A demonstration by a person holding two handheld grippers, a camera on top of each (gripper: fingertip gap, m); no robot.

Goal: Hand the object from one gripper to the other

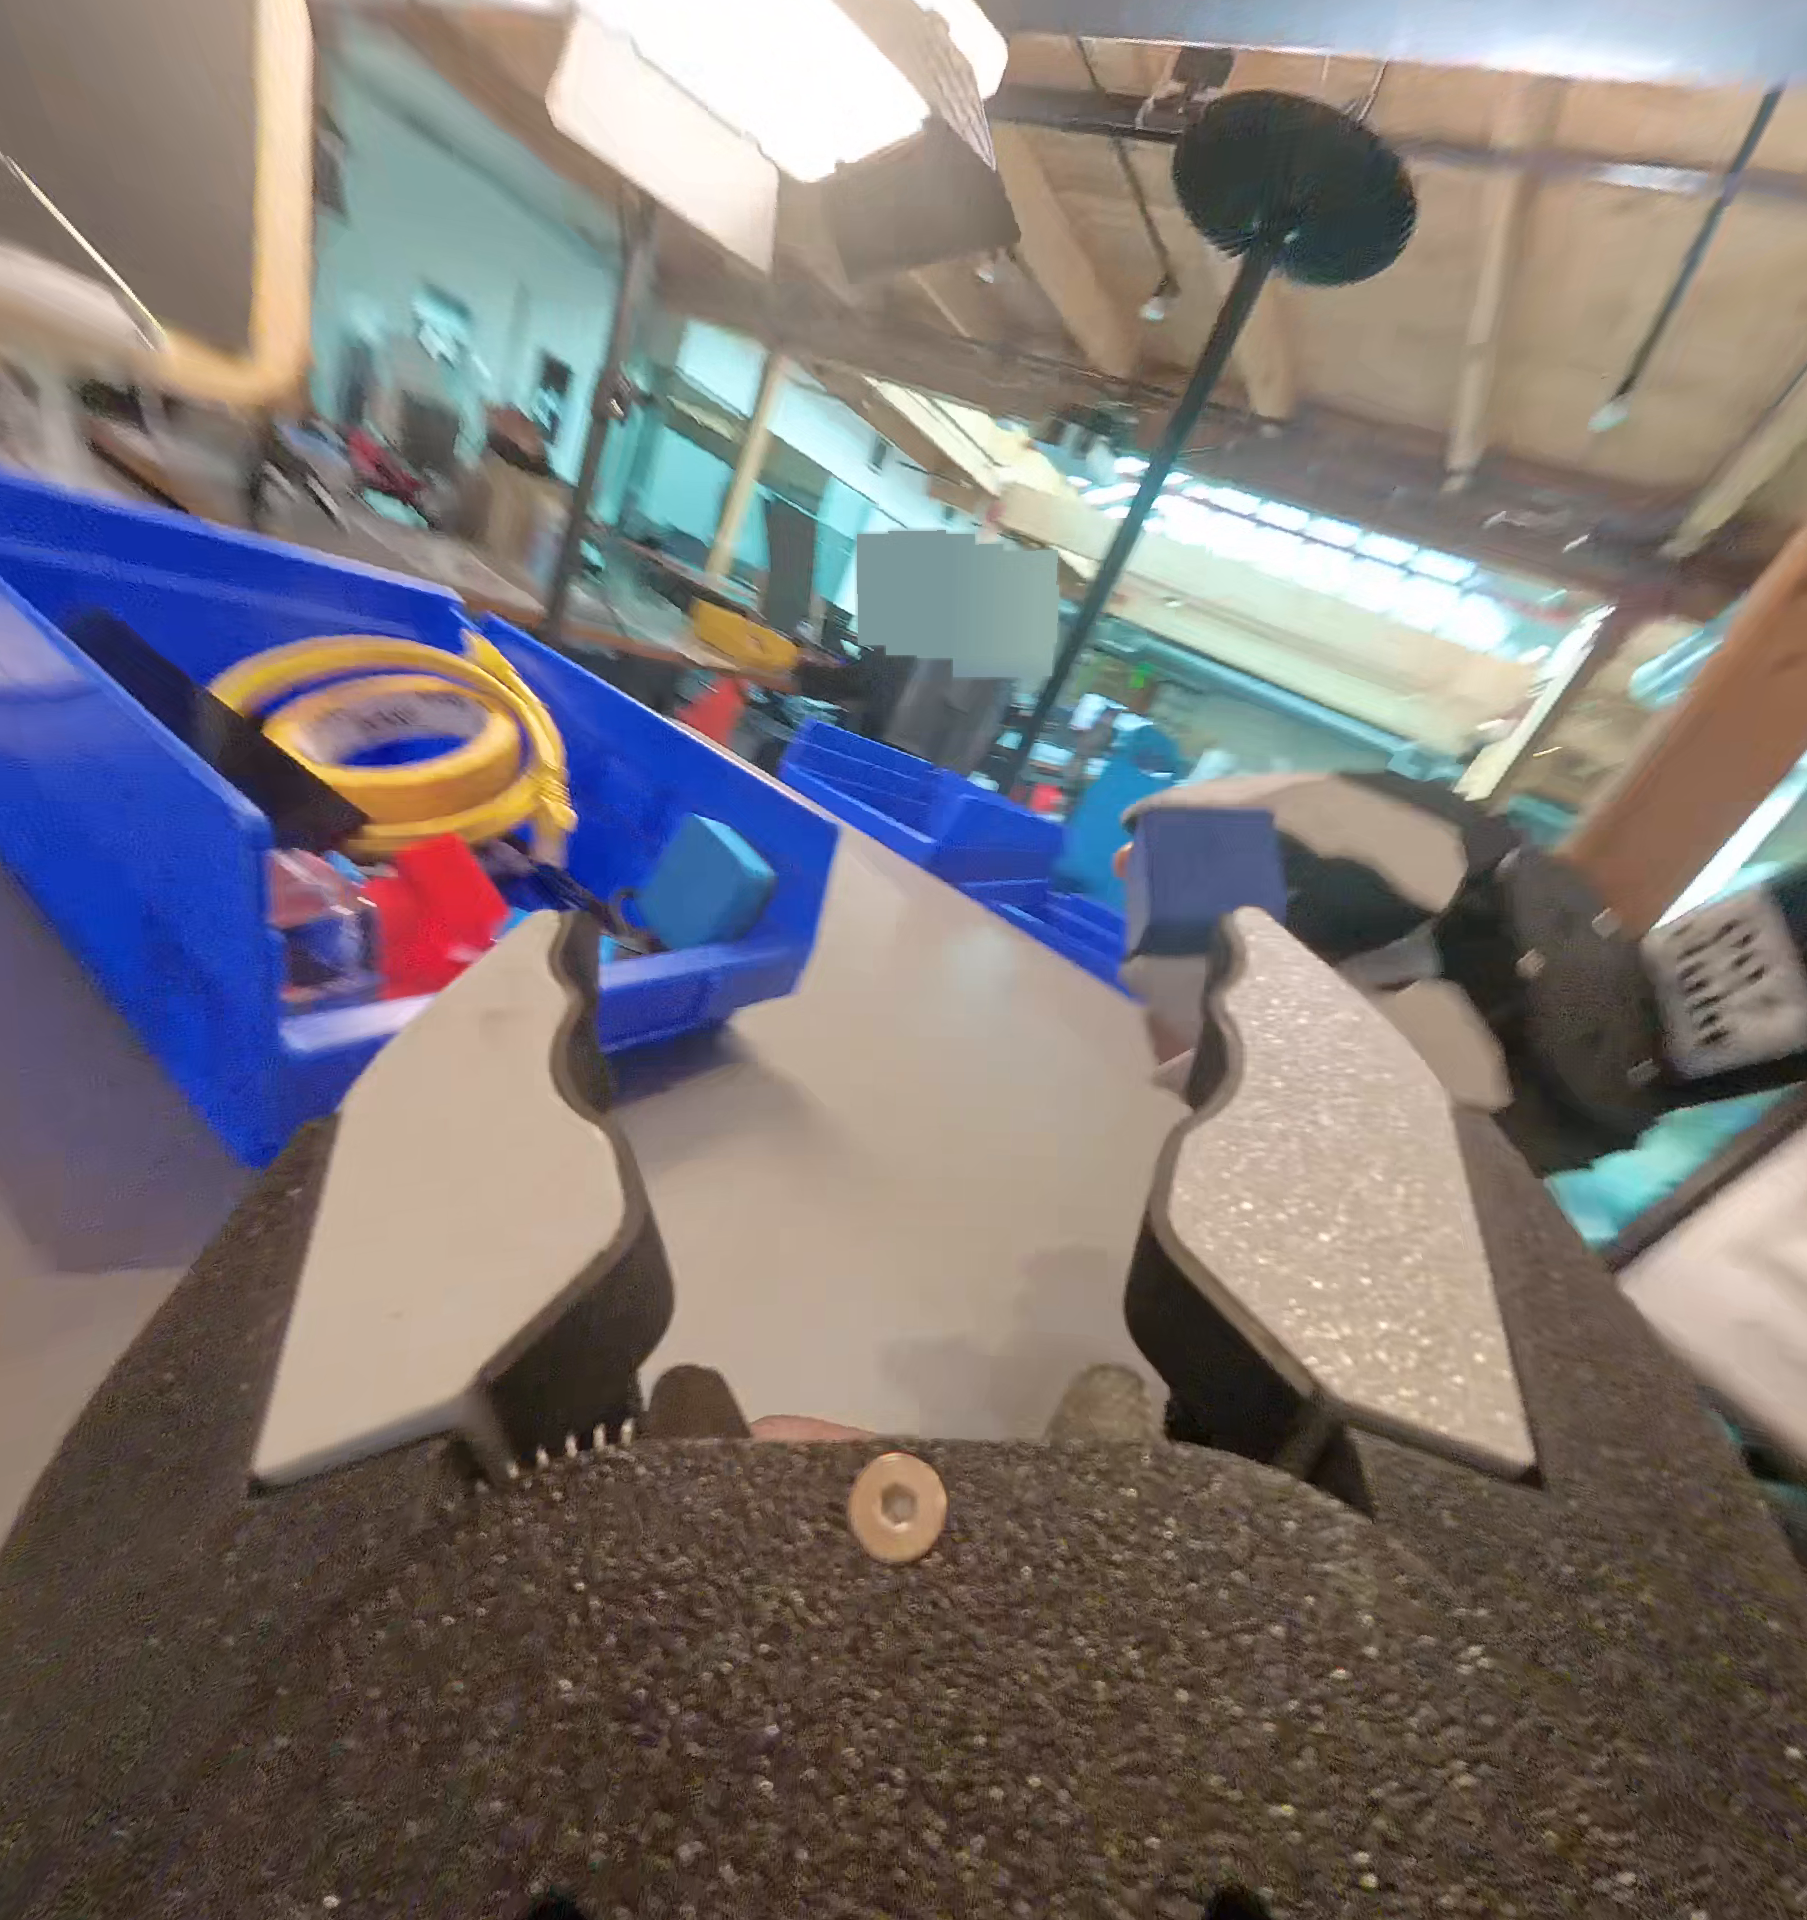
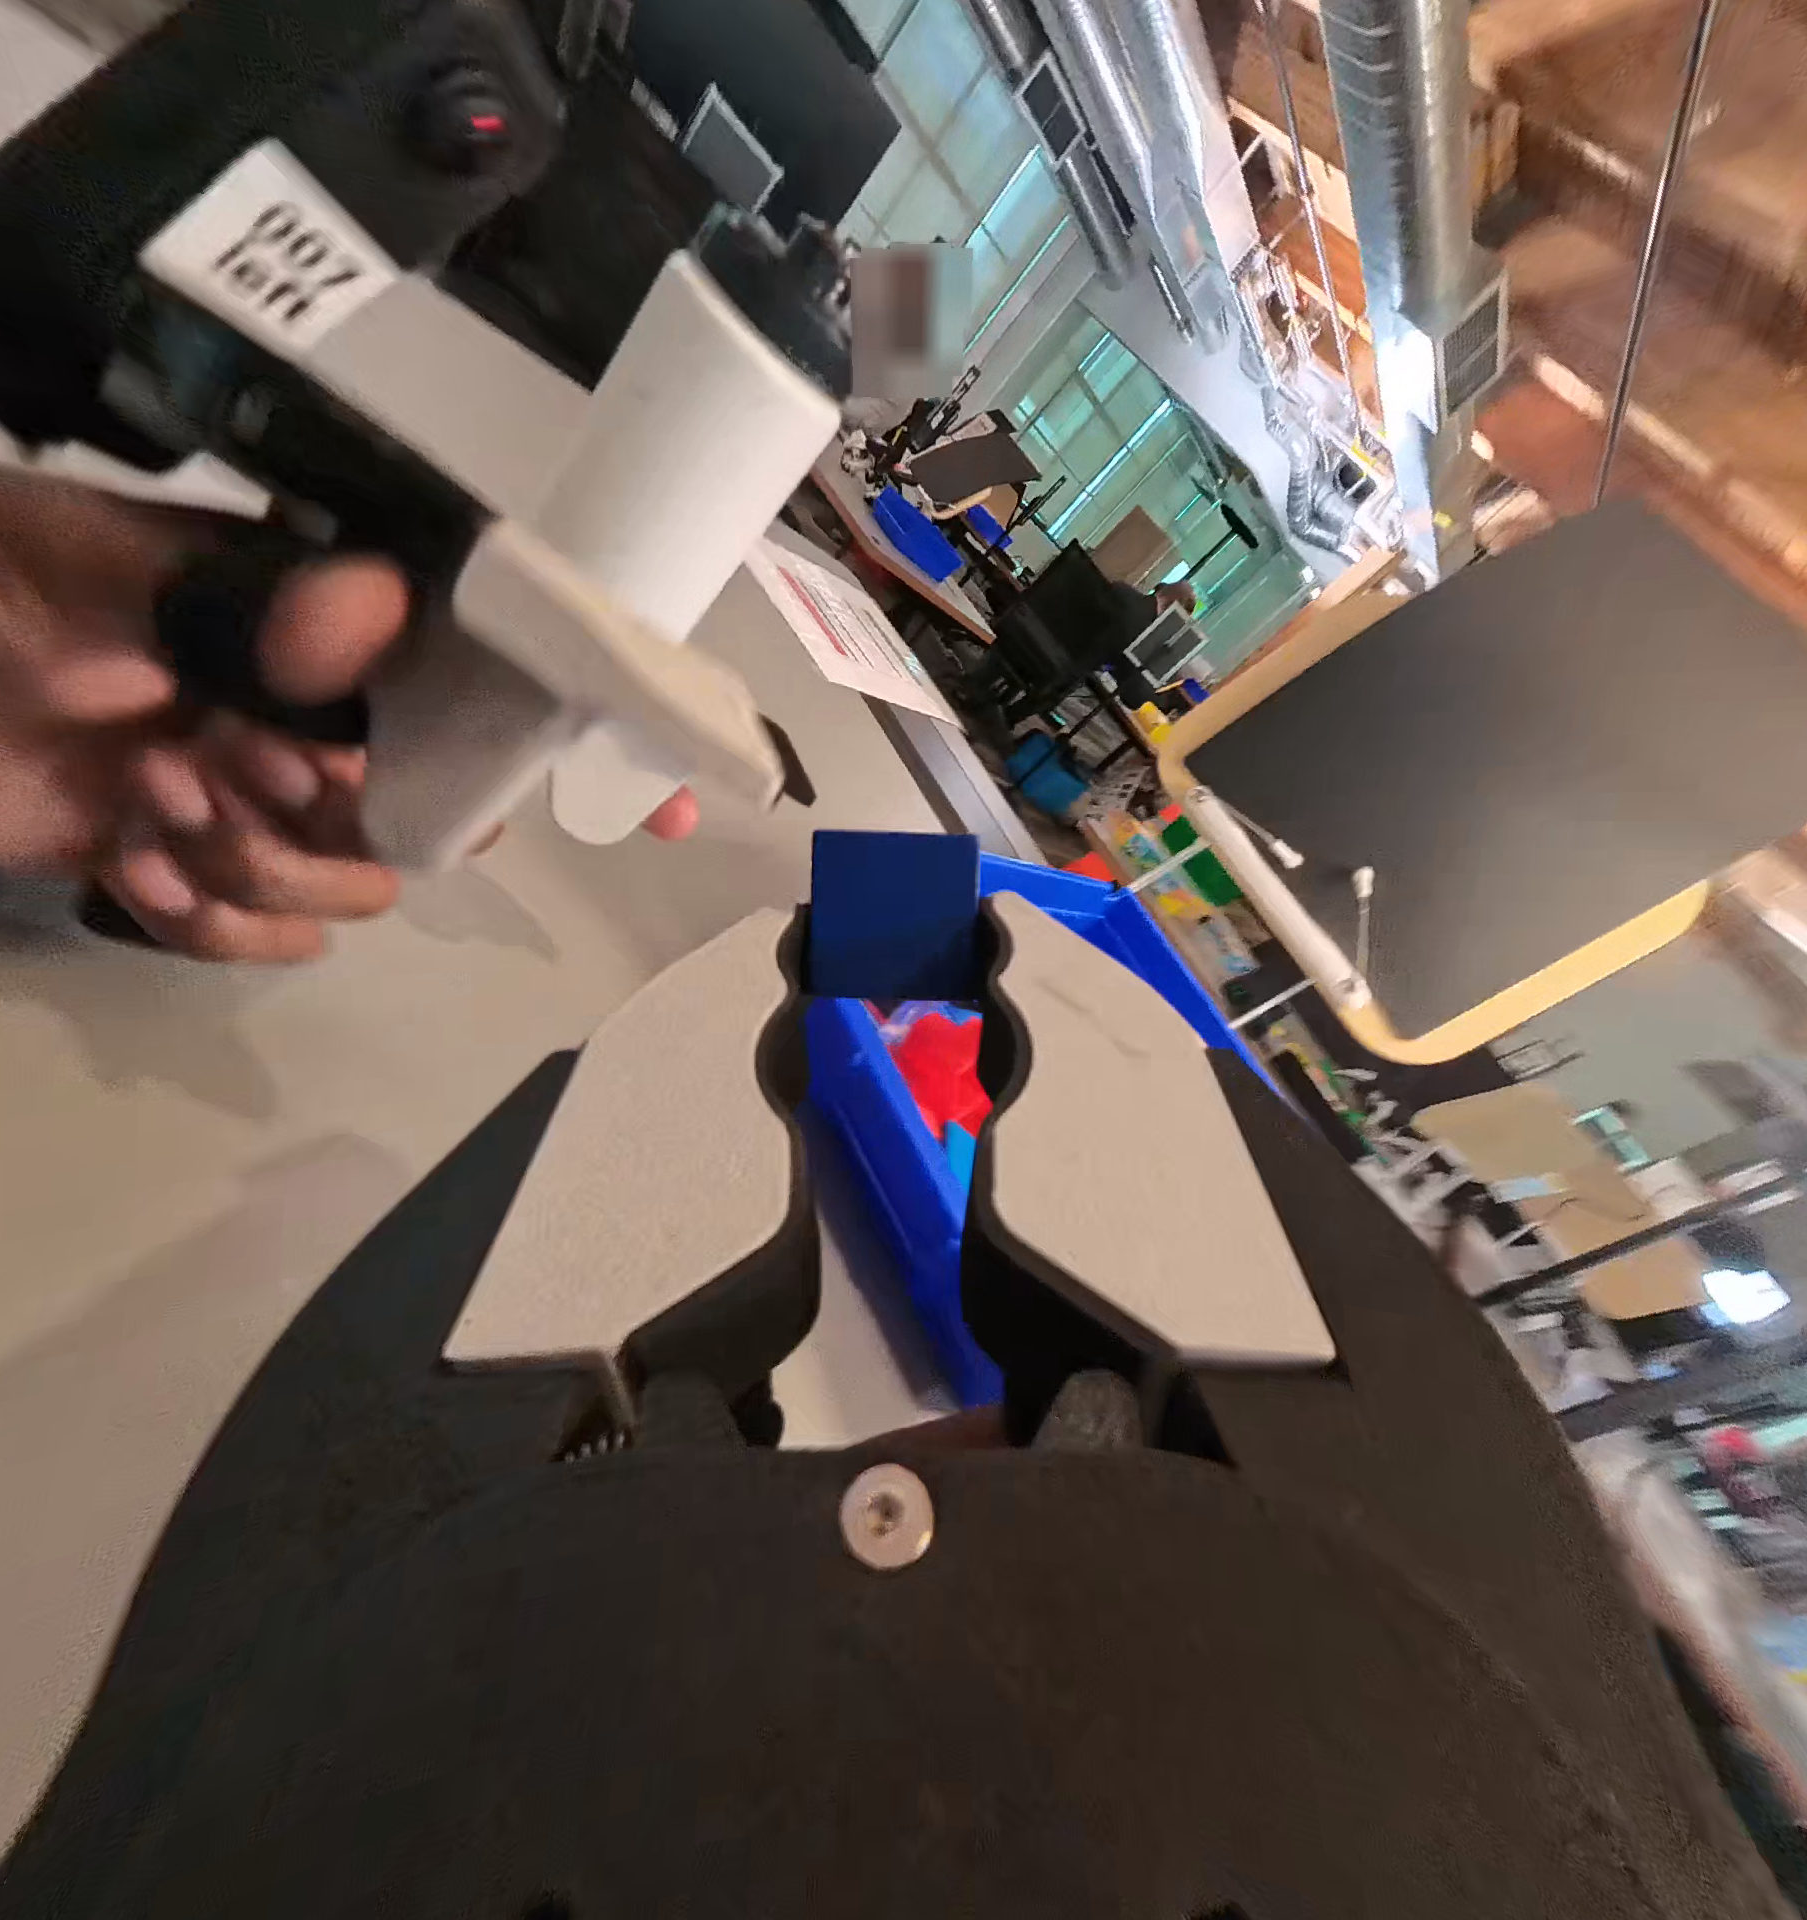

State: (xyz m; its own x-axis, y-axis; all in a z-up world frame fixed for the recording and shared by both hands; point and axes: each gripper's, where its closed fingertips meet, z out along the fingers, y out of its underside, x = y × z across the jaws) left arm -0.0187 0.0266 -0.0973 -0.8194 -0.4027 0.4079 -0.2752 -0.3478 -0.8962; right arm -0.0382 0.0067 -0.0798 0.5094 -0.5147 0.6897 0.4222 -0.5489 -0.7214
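Note:
A dark blue block is clamped between the tips of my right gripper, held above the grey table. The same block shows in the left wrist view at right, in the right gripper's grey fingers. My left gripper is open and empty, its right fingertip just below the block, apart from it. In the right wrist view the left gripper shows at upper left, blurred, held by a hand, its tips close to the block.
A blue bin at left holds a yellow tape roll, a yellow cable, red pieces and a light blue block. More blue bins stand farther back. The grey table lies below. A grey board with a wooden edge hangs at right.

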